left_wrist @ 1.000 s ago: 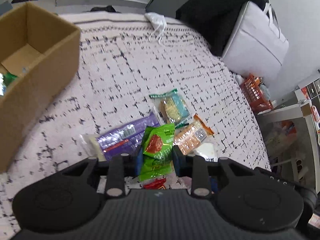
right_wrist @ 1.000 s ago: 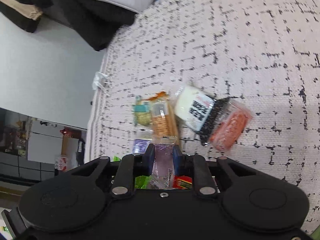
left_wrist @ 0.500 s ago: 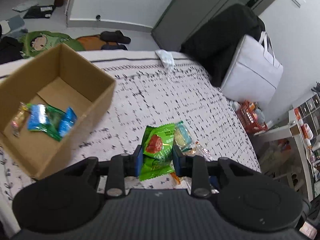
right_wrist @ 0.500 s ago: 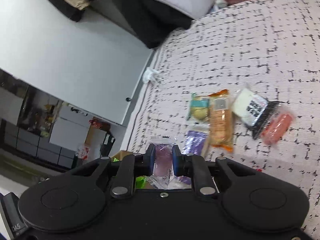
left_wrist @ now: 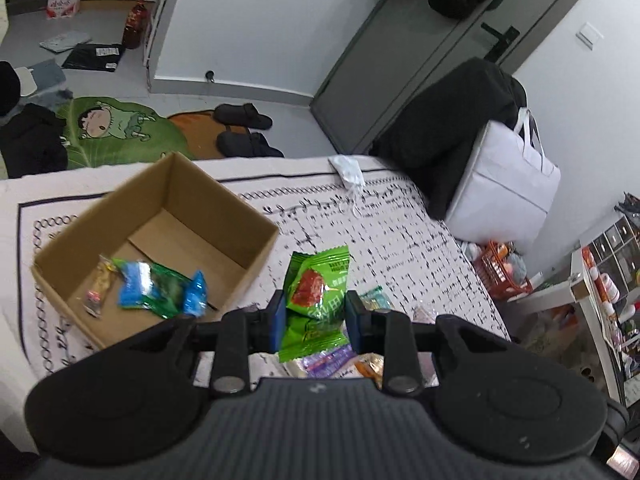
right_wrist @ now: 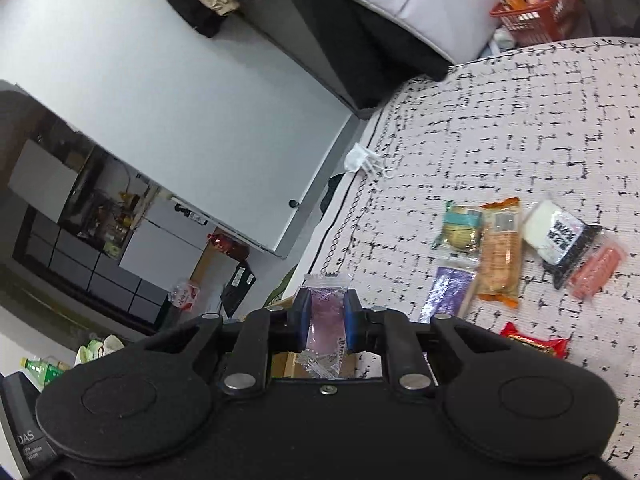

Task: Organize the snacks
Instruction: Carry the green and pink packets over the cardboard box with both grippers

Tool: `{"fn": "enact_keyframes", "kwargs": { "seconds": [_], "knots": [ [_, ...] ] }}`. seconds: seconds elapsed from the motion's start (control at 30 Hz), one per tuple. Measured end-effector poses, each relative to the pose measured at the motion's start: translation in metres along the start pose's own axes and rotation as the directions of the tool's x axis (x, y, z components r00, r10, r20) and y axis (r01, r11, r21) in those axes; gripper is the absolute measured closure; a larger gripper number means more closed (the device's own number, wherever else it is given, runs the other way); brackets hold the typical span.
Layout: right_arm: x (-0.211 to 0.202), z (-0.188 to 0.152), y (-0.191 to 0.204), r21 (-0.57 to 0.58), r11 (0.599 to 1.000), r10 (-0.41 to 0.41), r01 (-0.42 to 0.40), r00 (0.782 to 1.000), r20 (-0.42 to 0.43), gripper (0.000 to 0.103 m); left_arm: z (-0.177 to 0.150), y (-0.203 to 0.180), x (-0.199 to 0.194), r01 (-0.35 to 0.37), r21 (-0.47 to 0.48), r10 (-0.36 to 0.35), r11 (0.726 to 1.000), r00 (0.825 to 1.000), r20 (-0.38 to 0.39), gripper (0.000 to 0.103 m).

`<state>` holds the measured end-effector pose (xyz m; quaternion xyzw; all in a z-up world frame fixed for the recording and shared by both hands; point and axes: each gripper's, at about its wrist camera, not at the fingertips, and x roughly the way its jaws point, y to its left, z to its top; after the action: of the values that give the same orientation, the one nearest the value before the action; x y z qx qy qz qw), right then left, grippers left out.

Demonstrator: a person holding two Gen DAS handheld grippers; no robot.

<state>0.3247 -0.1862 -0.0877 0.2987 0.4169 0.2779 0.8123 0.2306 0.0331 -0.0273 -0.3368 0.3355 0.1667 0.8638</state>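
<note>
**Both grippers carry a snack above the patterned cloth**

The left gripper (left_wrist: 315, 320) has its jaws pressed against the sides of a green snack packet (left_wrist: 316, 304), which stands upright between the blue pads with a red picture on its front. To the left of it sits an open cardboard box (left_wrist: 248, 236) on the white cloth with black dashes (left_wrist: 400, 232). Inside the box lie a blue-and-green wrapper (left_wrist: 154, 286) and a small pale packet (left_wrist: 98, 284) (both near the box's near wall).

The right gripper (right_wrist: 326, 326) has its jaws clamped on a clear packet with a purple filling (right_wrist: 326, 316), its crimped top edge sticking up past the pads. On the cloth to the right lie more snacks side by side: a teal-labelled biscuit (right_wrist: 460, 230), an orange packet (right_wrist: 500, 252), a white-and-black packet (right_wrist: 560, 236), a pink sausage (right_wrist: 598, 266), a purple wrapper (right_wrist: 450, 292) and a red wrapper (right_wrist: 534, 344). A crumpled face mask (right_wrist: 360, 160) rests at the cloth's edge.
</note>
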Motion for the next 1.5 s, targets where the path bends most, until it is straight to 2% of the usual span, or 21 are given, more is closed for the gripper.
{"fn": "enact_keyframes", "kwargs": {
  "seconds": [0.6,1.0,1.1,1.17,1.27,1.37,1.4,1.47,1.5],
  "knots": [
    [0.027,-0.043,0.057,-0.151,0.987,0.055,-0.061,0.998,-0.043,0.086,0.023,0.066,-0.016,-0.065,-0.068,0.069,0.996,0.996,0.053,0.073],
    [0.065,-0.072,0.076,-0.221,0.973,0.044,-0.066,0.994,-0.102,0.086,0.026,0.109,0.009,-0.111,-0.133,0.109,0.985,0.994,-0.017,0.072],
    [0.076,-0.078,0.081,-0.230,0.970,0.043,-0.074,0.990,-0.137,0.086,0.029,0.117,0.015,-0.128,-0.143,0.122,0.981,0.991,-0.047,0.065],
    [0.079,-0.083,0.086,-0.246,0.966,0.042,-0.079,0.988,-0.150,0.086,0.032,0.121,0.015,-0.143,-0.155,0.137,0.977,0.989,-0.054,0.052],
    [0.083,-0.088,0.089,-0.258,0.963,0.041,-0.083,0.986,-0.161,0.086,0.036,0.124,0.011,-0.164,-0.163,0.160,0.973,0.986,-0.040,0.046],
    [0.090,-0.089,0.090,-0.257,0.963,0.030,-0.081,0.980,-0.196,0.081,0.040,0.124,0.009,-0.168,-0.157,0.163,0.973,0.986,-0.046,0.040],
    [0.090,-0.089,0.090,-0.254,0.964,0.025,-0.077,0.979,-0.202,0.078,0.040,0.124,0.009,-0.167,-0.156,0.161,0.973,0.986,-0.051,0.037],
    [0.088,-0.089,0.091,-0.257,0.964,0.021,-0.073,0.979,-0.202,0.065,0.041,0.124,0.008,-0.168,-0.156,0.162,0.973,0.985,-0.053,0.029],
    [0.085,-0.088,0.092,-0.261,0.963,0.013,-0.064,0.982,-0.190,0.055,0.041,0.124,0.007,-0.172,-0.154,0.166,0.973,0.985,-0.053,0.028]
  ]
}}
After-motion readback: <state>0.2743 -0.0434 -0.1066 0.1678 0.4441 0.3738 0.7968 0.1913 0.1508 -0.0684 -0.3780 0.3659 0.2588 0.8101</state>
